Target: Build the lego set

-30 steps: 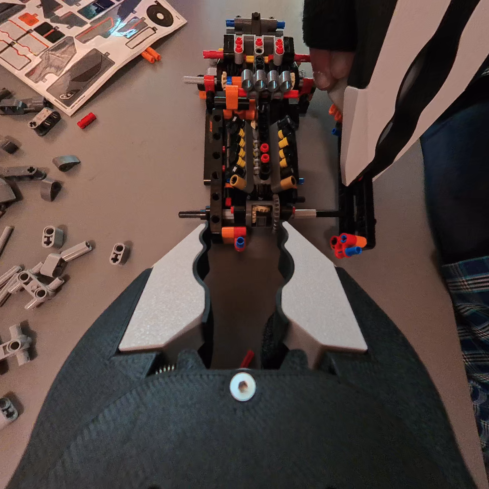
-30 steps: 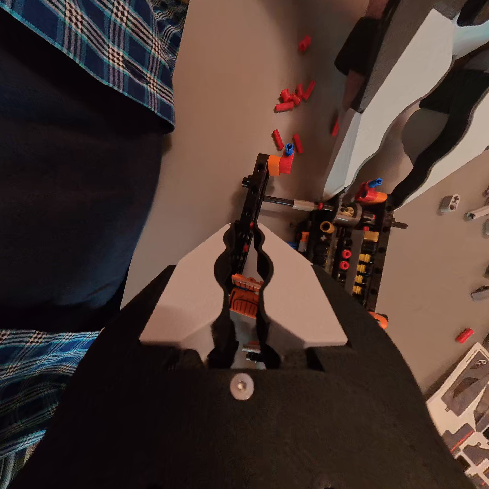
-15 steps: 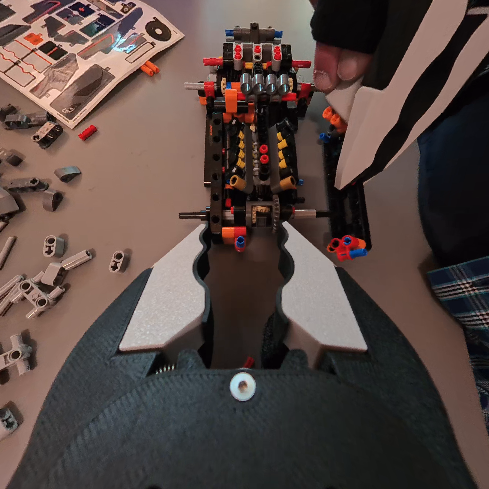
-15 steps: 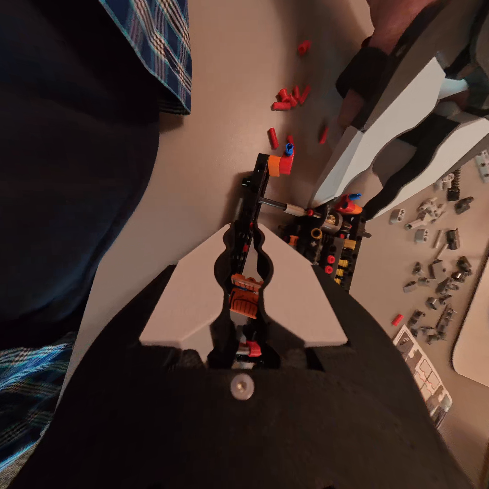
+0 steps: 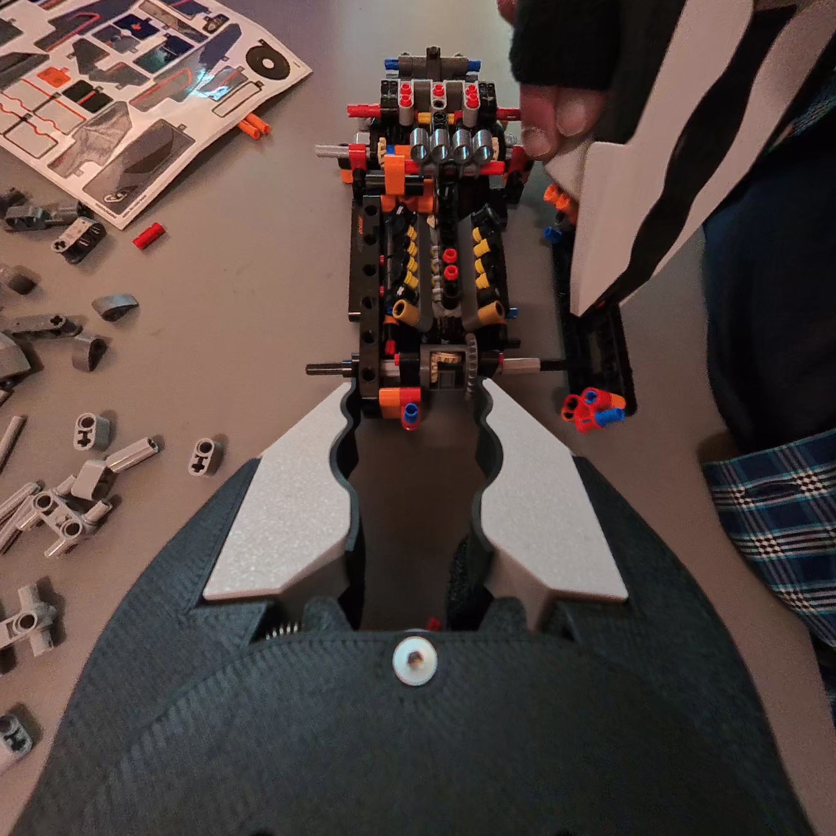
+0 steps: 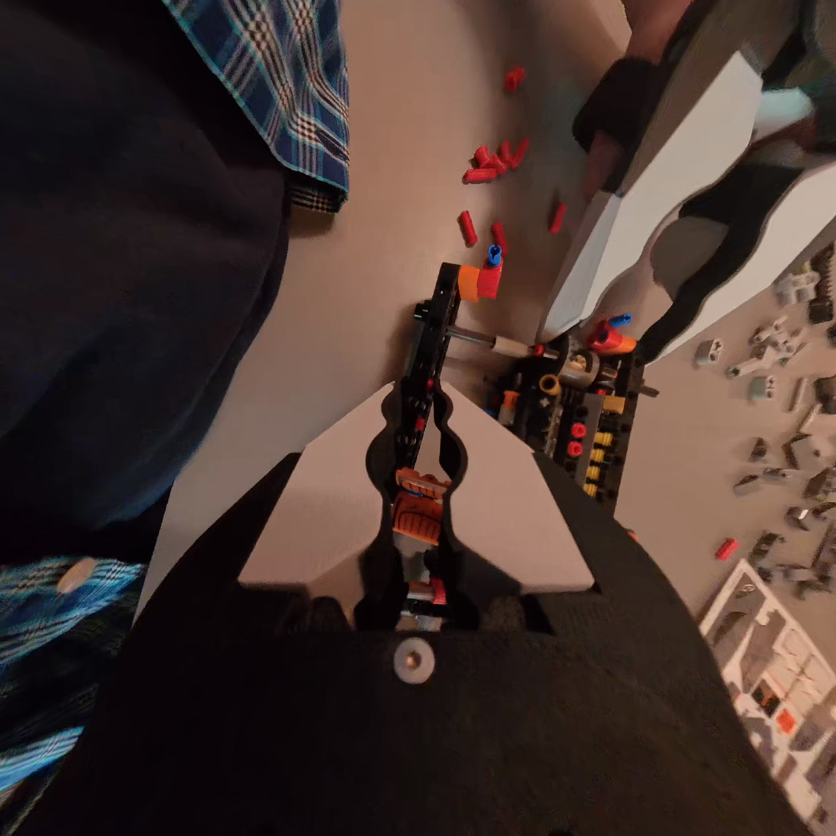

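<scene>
While the chassis (image 5: 429, 253) lies lengthwise mid-table, straight ahead of the wide-spread, empty left gripper (image 5: 418, 398), the right gripper (image 6: 414, 407) clamps the black side beam (image 6: 429, 344) parallel, just beside its right flank.

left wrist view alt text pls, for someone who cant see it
The open left gripper points at the near end of a long, partly built lego chassis on a grey table, jaws apart and holding nothing. To its right, the right gripper holds a black side beam; loose grey pieces and a sticker sheet lie left.
</scene>
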The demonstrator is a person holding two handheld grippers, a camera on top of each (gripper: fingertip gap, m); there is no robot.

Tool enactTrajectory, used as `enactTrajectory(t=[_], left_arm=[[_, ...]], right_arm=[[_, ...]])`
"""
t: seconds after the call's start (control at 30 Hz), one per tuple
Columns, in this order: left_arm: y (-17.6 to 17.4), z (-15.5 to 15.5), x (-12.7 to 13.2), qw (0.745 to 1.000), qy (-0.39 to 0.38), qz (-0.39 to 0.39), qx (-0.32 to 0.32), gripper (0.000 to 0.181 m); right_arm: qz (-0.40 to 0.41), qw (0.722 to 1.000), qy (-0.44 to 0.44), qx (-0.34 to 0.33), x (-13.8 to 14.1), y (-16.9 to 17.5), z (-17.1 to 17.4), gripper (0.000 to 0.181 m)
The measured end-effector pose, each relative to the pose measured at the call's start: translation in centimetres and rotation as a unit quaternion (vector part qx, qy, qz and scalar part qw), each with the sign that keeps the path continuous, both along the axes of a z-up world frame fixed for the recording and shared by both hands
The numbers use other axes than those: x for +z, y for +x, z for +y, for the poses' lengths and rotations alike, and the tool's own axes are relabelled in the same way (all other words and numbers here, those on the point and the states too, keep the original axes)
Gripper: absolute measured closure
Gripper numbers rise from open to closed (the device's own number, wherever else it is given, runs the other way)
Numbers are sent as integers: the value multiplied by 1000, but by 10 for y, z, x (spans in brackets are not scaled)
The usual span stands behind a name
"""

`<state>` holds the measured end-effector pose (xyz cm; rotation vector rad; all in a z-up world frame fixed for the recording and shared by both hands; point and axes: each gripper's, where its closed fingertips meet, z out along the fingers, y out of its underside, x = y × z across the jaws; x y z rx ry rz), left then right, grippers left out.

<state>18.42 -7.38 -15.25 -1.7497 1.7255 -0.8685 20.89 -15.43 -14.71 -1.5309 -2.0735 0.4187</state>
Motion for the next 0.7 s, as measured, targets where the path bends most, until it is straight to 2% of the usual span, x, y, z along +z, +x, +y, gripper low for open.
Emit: enactTrajectory(t=[0.27,0.47,0.7], left_arm=[[1,1,-2,1000,-13,6,-1,131],[1,1,-2,1000,-18,7,-2,132],[2,0,-3,1000,-16,7,-6,132]], right_arm=[[24,992,-126,-15,1,4,4,170],[26,985,-171,-26,2,7,5,170],[18,982,-185,-30,2,7,4,170]])
